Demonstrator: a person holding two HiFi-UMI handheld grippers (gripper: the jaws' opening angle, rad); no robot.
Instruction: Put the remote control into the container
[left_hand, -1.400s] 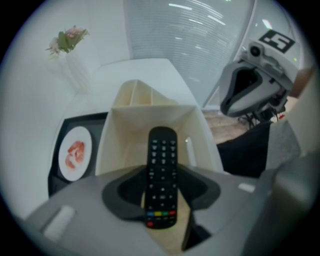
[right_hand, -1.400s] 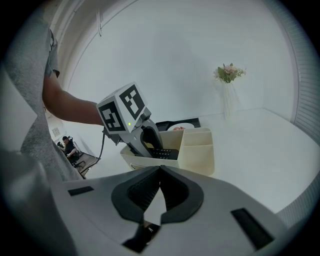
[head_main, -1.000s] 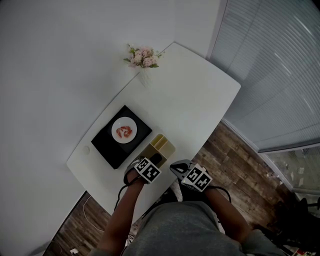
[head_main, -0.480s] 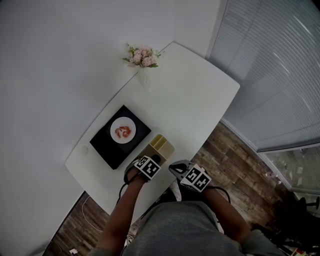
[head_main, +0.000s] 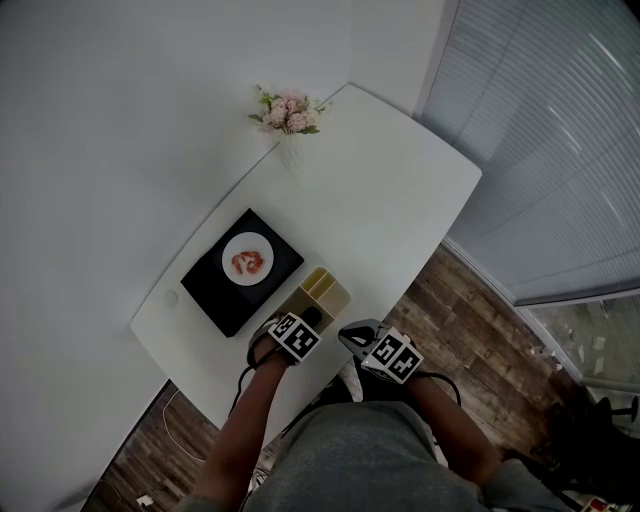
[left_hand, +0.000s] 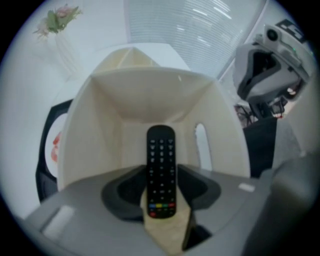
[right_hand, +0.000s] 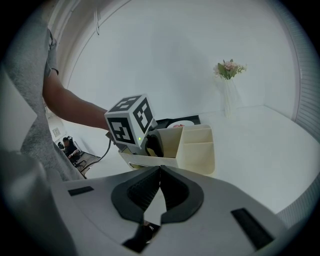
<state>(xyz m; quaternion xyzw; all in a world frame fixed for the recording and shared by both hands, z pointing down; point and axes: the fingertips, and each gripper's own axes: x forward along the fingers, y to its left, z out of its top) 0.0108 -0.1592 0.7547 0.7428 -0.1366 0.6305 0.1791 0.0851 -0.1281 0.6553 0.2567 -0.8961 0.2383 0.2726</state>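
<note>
Head view, left to right: black tray (head_main: 212, 292) with a white plate (head_main: 247, 257) of something red sits at the worktop's (head_main: 390, 190) near-left part, roughly 10 o'clock from the cream container (head_main: 324, 291), just beside it; can't tell if they touch. Pink flowers in a clear vase (head_main: 288, 115) stand at 12 o'clock from the tray, at the far edge by the wall. Left tongs (left_hand: 161, 176) are at the container's 6 o'clock end, pointing into it; pads sit against both long edges of the black remote control (left_hand: 161, 150), so clamped on it. The remote stands on end, button face toward the camera, upper half inside the container's near, large compartment, clear of the side walls; a smaller compartment lies beyond the divider at 12 o'clock. Whether it reaches the container floor can't be made out. Right tongs (right_hand: 160, 169) are at 3 o'clock of the left ones, near the worktop edge, tips pressed together with nothing in them. Right gripper view shows the left tongs' marker cube (right_hand: 131, 120) against the container's near end. Wood floor (head_main: 490, 330) runs at 3 o'clock of the worktop
</note>
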